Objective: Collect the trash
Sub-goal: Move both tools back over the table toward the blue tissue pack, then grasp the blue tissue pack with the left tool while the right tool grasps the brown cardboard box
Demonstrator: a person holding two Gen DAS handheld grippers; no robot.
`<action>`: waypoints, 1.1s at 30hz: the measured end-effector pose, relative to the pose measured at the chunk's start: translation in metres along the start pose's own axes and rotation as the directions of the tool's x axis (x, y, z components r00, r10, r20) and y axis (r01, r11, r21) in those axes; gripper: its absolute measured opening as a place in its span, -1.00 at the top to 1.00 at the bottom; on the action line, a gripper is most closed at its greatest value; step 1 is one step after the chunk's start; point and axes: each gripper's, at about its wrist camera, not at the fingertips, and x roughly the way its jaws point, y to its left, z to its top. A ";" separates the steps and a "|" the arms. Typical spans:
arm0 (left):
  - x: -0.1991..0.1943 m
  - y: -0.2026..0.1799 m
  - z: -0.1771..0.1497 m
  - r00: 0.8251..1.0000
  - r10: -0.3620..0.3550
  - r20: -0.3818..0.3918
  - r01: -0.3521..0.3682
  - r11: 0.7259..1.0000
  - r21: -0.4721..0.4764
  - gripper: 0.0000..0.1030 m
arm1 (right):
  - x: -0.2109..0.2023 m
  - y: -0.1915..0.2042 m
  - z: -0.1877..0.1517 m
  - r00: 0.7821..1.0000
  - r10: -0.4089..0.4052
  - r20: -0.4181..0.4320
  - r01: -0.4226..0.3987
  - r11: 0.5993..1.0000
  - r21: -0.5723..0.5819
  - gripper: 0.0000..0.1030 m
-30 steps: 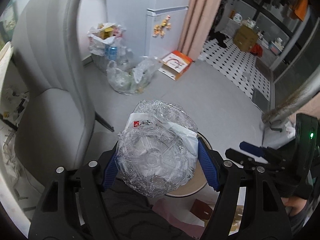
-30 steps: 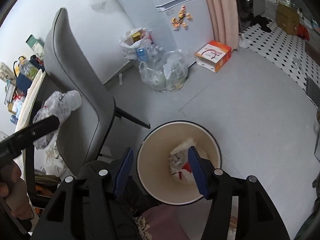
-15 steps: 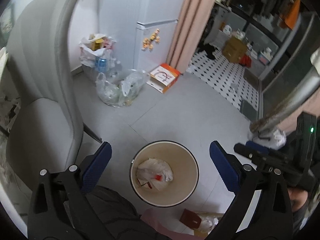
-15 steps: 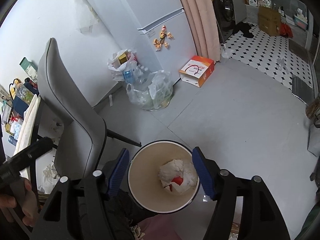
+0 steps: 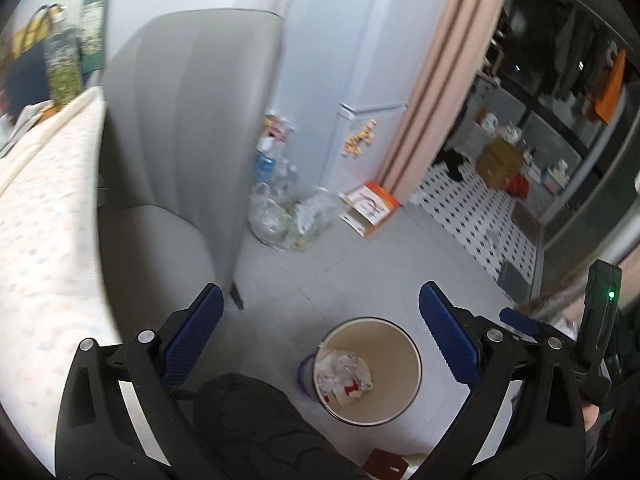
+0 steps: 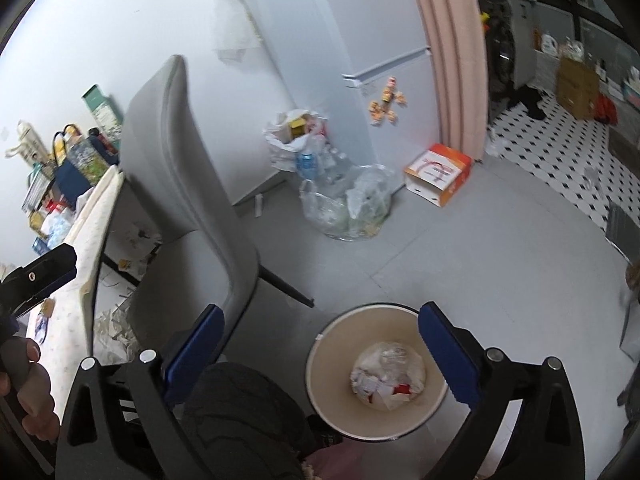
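Cream plastic, round and open-topped, the waste bin [image 5: 404,364] stands upright on the grey tiled floor [image 5: 360,264], its mouth facing up toward my tongs. Inside it lies the crumpled clear plastic bottle with white and red paper scraps [image 6: 387,376], resting at the bottom, toward the left side in the left view and nearer the middle in the right view. It is too crushed for me to tell which way its long axis runs.

My left gripper [image 5: 320,344] hangs above the floor with its blue pads wide apart and nothing between them; the bin sits below the gap, nearer the right pad. My right gripper [image 6: 320,352] is likewise spread wide and empty, the bin showing between its pads, close against the right one.

To the left stands a grey upholstered chair [image 6: 188,200] on dark legs, and left of that a table with a pale patterned cloth [image 5: 44,220]. Farther off, against the white refrigerator [image 6: 384,92] with small magnets, sit a clear plastic bag of bottles [image 6: 348,204] and a white bag of rubbish [image 6: 288,140] behind it. An orange and white cardboard box [image 6: 438,172] lies on the floor to the right of them, beside a pink curtain [image 6: 448,48]. Beyond the curtain the floor changes to black-and-white tile [image 6: 560,152], with a brown carton [image 6: 576,84] far back.
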 end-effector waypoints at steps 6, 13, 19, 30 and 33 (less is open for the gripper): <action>-0.037 0.045 -0.001 0.996 0.059 0.064 -0.055 0.996 -0.063 -0.89 | -0.001 0.052 0.004 0.999 0.046 0.008 -0.045 0.997 -0.063 -0.85; -0.072 0.105 -0.008 0.983 0.154 0.101 -0.135 0.975 -0.177 -0.89 | 0.002 0.121 0.007 0.993 0.120 -0.001 -0.119 0.982 -0.149 -0.85; -0.096 0.155 -0.018 0.966 0.228 0.119 -0.188 0.942 -0.278 -0.89 | 0.004 0.180 0.004 0.982 0.186 -0.019 -0.186 0.958 -0.219 -0.85; -0.128 0.230 -0.053 0.937 0.338 0.092 -0.271 0.866 -0.420 -0.89 | 0.011 0.264 -0.013 0.962 0.265 -0.069 -0.273 0.901 -0.338 -0.85; -0.135 0.249 -0.062 0.927 0.367 0.080 -0.296 0.844 -0.447 -0.89 | 0.015 0.282 -0.015 0.957 0.280 -0.077 -0.288 0.887 -0.360 -0.85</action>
